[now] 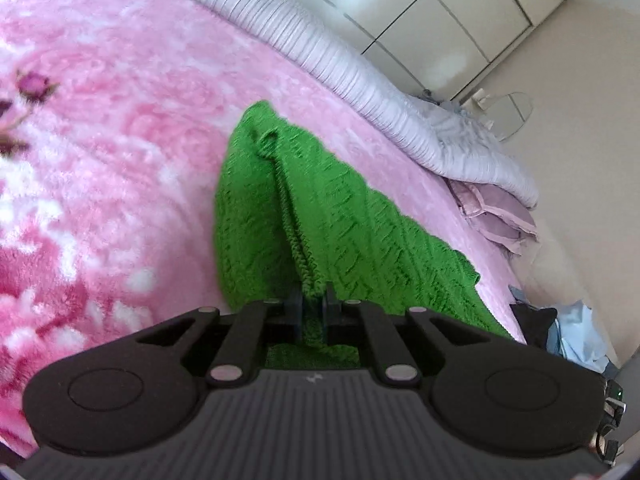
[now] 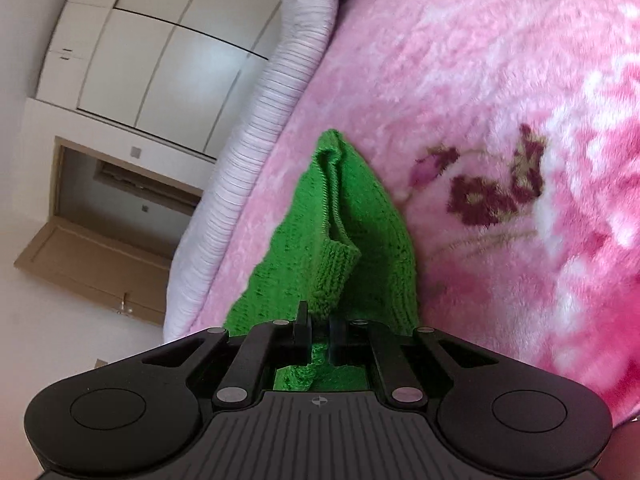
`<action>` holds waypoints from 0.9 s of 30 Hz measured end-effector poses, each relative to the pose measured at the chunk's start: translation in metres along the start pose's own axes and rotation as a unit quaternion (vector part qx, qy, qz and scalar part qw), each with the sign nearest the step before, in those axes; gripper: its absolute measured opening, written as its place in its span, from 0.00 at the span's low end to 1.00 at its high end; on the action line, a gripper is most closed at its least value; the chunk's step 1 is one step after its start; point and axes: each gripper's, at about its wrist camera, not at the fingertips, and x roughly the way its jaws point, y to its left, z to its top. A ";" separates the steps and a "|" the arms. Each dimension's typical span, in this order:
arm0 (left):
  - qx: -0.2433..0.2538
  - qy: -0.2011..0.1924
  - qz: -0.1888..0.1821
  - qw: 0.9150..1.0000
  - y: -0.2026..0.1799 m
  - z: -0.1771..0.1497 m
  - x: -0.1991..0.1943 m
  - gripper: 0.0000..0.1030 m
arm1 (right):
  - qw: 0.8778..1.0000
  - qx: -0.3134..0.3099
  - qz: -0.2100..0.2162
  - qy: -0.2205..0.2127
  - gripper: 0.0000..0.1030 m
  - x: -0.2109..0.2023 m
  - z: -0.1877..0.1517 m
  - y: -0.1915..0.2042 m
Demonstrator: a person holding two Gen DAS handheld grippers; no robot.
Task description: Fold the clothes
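Note:
A bright green knitted garment lies on a pink floral blanket, bunched into a ridge that runs up to my left gripper. That gripper is shut on a pinched fold of the knit, which hangs out behind the pads. In the right wrist view the same green garment stretches away over the pink blanket. My right gripper is shut on a ribbed edge of it, lifted off the blanket.
A rolled lilac-white striped duvet runs along the bed's far side, with pale purple pillows at its end. Blue and dark clothes lie beside the bed. White wardrobes and an open wooden door stand beyond.

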 end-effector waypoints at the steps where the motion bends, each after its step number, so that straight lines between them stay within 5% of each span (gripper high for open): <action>1: 0.011 -0.004 0.002 1.000 -0.003 0.000 -0.001 0.05 | 1.000 -0.003 0.001 -0.002 0.06 -0.001 0.000 0.002; 10: 0.082 0.011 0.057 0.995 -0.009 -0.012 0.002 0.12 | 0.997 -0.045 -0.060 0.008 0.07 0.014 -0.011 -0.012; 13: 0.118 0.005 0.077 0.990 -0.018 -0.004 -0.015 0.10 | 0.989 -0.112 -0.094 0.007 0.20 0.005 -0.012 0.008; 17: 0.164 -0.025 0.089 0.982 -0.037 0.007 -0.032 0.11 | 0.952 -0.262 -0.153 -0.045 0.31 -0.008 -0.023 0.051; 20: 0.180 -0.027 0.071 0.981 -0.051 0.010 -0.014 0.11 | 0.921 -0.353 -0.151 -0.069 0.31 0.001 -0.037 0.075; 27: 0.245 0.005 0.096 0.965 -0.048 -0.034 0.025 0.14 | 0.875 -0.452 -0.171 -0.016 0.31 0.045 -0.087 0.051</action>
